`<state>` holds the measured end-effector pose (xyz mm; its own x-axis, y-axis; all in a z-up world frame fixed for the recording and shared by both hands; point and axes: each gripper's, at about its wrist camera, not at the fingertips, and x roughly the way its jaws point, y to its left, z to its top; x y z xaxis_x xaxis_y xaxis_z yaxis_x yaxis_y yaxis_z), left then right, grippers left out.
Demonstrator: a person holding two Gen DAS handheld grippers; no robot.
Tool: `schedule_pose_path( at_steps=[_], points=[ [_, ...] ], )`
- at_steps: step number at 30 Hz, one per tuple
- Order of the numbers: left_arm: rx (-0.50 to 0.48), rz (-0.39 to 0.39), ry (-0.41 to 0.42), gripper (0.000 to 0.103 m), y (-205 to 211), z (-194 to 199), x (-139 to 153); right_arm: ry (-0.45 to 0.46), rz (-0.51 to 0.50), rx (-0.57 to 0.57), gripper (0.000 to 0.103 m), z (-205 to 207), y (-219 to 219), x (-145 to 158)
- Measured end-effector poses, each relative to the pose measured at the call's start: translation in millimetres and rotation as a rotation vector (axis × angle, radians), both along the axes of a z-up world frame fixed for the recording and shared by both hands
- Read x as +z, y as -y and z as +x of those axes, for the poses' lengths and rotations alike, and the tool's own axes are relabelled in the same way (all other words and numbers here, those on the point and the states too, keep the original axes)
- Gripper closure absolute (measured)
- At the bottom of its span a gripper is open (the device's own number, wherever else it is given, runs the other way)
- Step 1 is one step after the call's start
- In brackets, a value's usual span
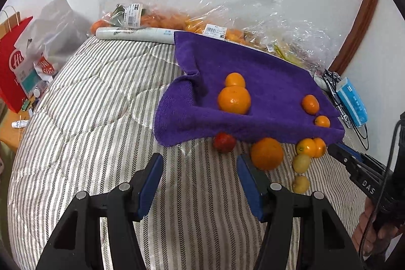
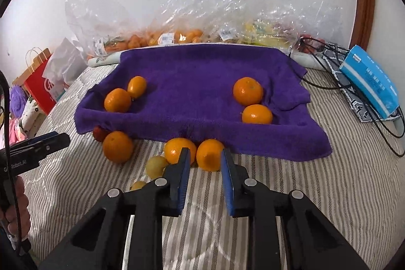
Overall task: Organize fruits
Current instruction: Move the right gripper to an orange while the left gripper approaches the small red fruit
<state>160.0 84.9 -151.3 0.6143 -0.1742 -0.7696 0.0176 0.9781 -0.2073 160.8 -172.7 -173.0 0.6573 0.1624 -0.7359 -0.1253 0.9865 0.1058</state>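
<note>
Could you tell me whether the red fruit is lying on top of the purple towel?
No, the red fruit lies on the striped cover, at the near edge of the purple towel.

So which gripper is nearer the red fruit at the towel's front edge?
Left. The left gripper points at the red fruit just beyond its fingertips; the right gripper sits farther along, at an orange.

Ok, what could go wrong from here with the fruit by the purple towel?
The right gripper seems to pinch the small orange citrus fruit only at its fingertips; it could slip and roll across the striped quilt. The open left gripper may nudge the larger round orange beside its finger.
</note>
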Motion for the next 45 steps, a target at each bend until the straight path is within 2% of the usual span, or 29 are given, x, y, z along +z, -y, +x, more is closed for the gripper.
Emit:
schedule_pose_path(
  at_steps=[7, 11, 22, 26, 32, 37, 41, 45],
  points=[
    [-0.02, -0.017, -0.007, 0.045, 2.6, 7.8, -4.1, -0.041, -0.017, 0.012, 0.079, 17.1, 0.5, -15.7],
    [-0.03, -0.013, -0.014, 0.045, 4.3, 11.0, -6.8, -0.034, -0.02, 0.018, 0.078, 18.2, 1.1, -17.9],
    [-0.035, -0.013, -0.022, 0.045, 3.1, 13.2, -10.1, -0.046, -0.116, 0.012, 0.078, 10.5, 10.9, -21.5],
    [-0.04, -0.019, -0.024, 0.045, 5.3, 14.9, -11.0, -0.059, -0.051, -0.004, 0.078, 8.9, 29.2, -22.3],
    [-0.05, -0.007, -0.025, 0.045, 11.6, 15.1, -11.0, -0.061, 0.007, 0.044, 0.077, 19.3, 24.5, -23.2],
    [-0.054, -0.017, -0.023, 0.045, 10.0, 14.5, -11.0, -0.044, -0.036, 0.053, 0.07, 26.5, 12.0, -26.7],
    [-0.07, -0.058, -0.029, 0.045, 11.8, 16.2, -13.1, -0.052, -0.036, 0.065, 0.071, 32.9, 9.0, -30.2],
    [-0.06, -0.047, -0.039, 0.047, 16.7, 22.3, -18.2, -0.049, -0.034, 0.069, 0.071, 28.9, 12.9, -28.9]
  ],
)
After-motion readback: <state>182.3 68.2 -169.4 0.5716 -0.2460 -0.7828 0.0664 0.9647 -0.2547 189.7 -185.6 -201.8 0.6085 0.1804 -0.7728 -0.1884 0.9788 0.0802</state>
